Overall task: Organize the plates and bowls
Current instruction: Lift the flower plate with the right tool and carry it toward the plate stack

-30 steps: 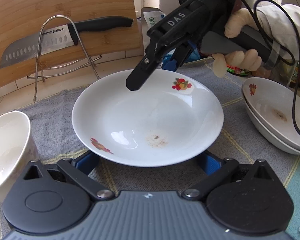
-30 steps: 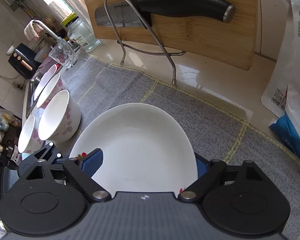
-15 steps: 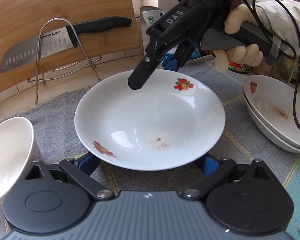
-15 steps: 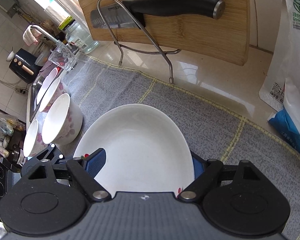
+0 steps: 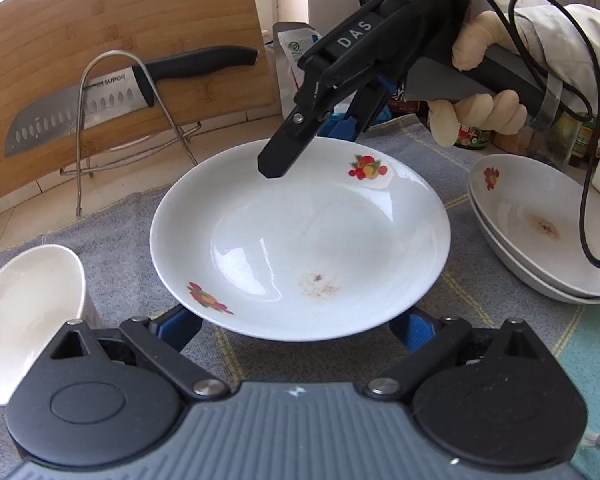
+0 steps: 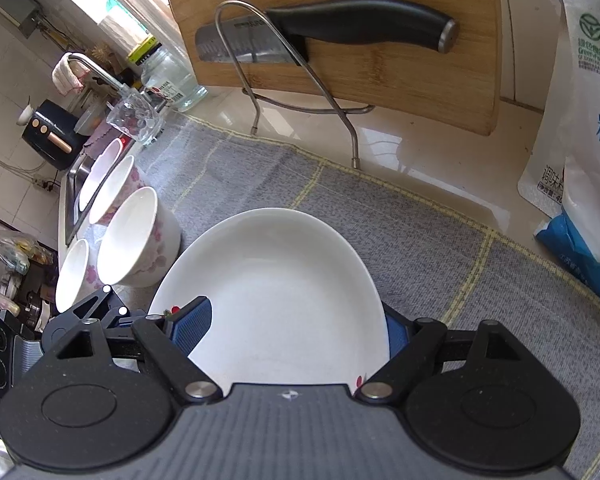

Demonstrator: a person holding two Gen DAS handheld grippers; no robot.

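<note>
A white plate (image 5: 300, 240) with fruit decals and a brown smear lies on the grey cloth (image 5: 120, 232). My left gripper (image 5: 296, 326) is open wide, and its blue pads (image 5: 176, 326) reach under the plate's near rim; what they touch there is hidden. My right gripper (image 5: 306, 148), held by a gloved hand (image 5: 480, 112), straddles the far rim. One of its fingers hangs over the plate's inside and the other stays outside, with the jaws well apart. In the right wrist view the plate (image 6: 284, 280) fills the gap of the right gripper (image 6: 294, 330).
Two stacked decal plates (image 5: 540, 240) sit at the right. A white bowl (image 5: 28, 312) stands close on the left, one of several flowered bowls (image 6: 136, 240) by the sink (image 6: 72, 184). Behind are a knife (image 5: 100, 100) on a wire rack, a cutting board (image 5: 120, 20) and a salt bag (image 6: 580, 120).
</note>
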